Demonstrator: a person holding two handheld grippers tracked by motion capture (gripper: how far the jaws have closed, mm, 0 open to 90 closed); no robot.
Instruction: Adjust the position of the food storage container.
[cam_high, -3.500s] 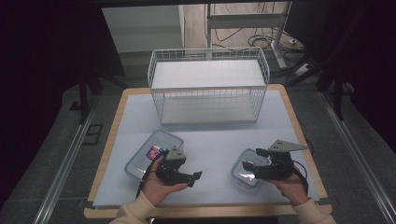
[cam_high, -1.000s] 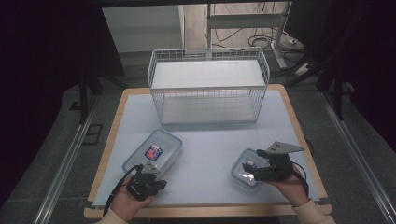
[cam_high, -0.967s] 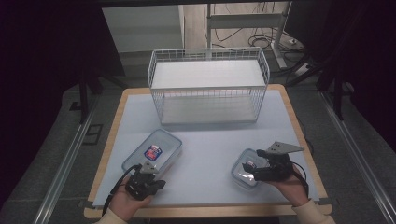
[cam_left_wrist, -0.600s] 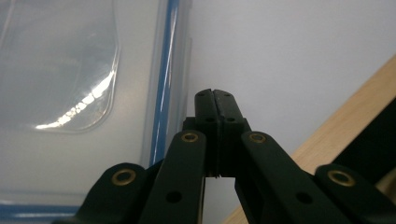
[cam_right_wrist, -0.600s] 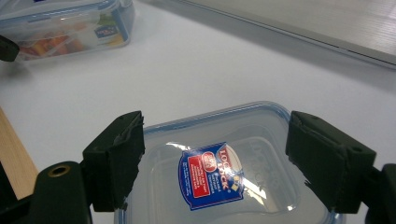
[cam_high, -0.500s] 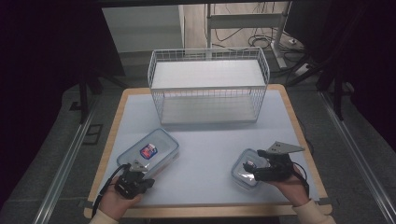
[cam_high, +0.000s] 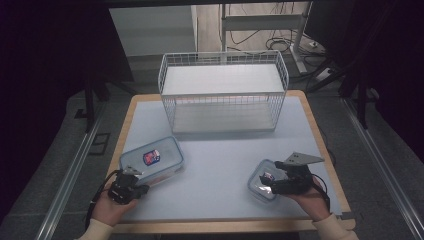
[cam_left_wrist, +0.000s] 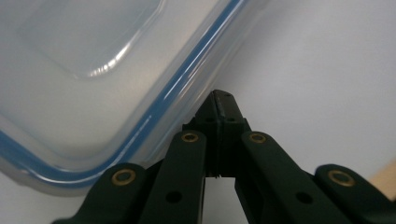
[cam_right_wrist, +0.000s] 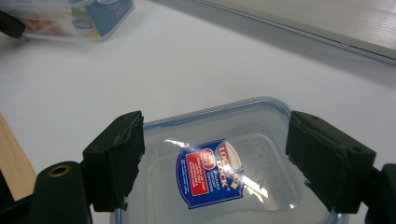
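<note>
A large clear food container (cam_high: 151, 159) with a blue-rimmed lid and a red and blue label lies at the table's front left. My left gripper (cam_high: 131, 181) sits at its near left corner. In the left gripper view the jaws (cam_left_wrist: 219, 106) are shut with nothing between them, their tips beside the container's rim (cam_left_wrist: 154, 126). A small clear container (cam_high: 263, 181) with the same kind of label (cam_right_wrist: 210, 172) lies at the front right. My right gripper (cam_high: 271, 185) is over it, jaws wide apart (cam_right_wrist: 215, 135), one pad on each side of the lid.
A white wire basket (cam_high: 222, 107) stands at the back middle of the pale blue table top (cam_high: 220, 155), which has a wooden border (cam_high: 320, 137). The large container (cam_right_wrist: 74, 18) lies far off in the right gripper view. Dark floor and metal rails surround the table.
My left gripper has moved left along the table's front, from the large container's near edge to its near left corner. The right gripper and both containers have stayed put.
</note>
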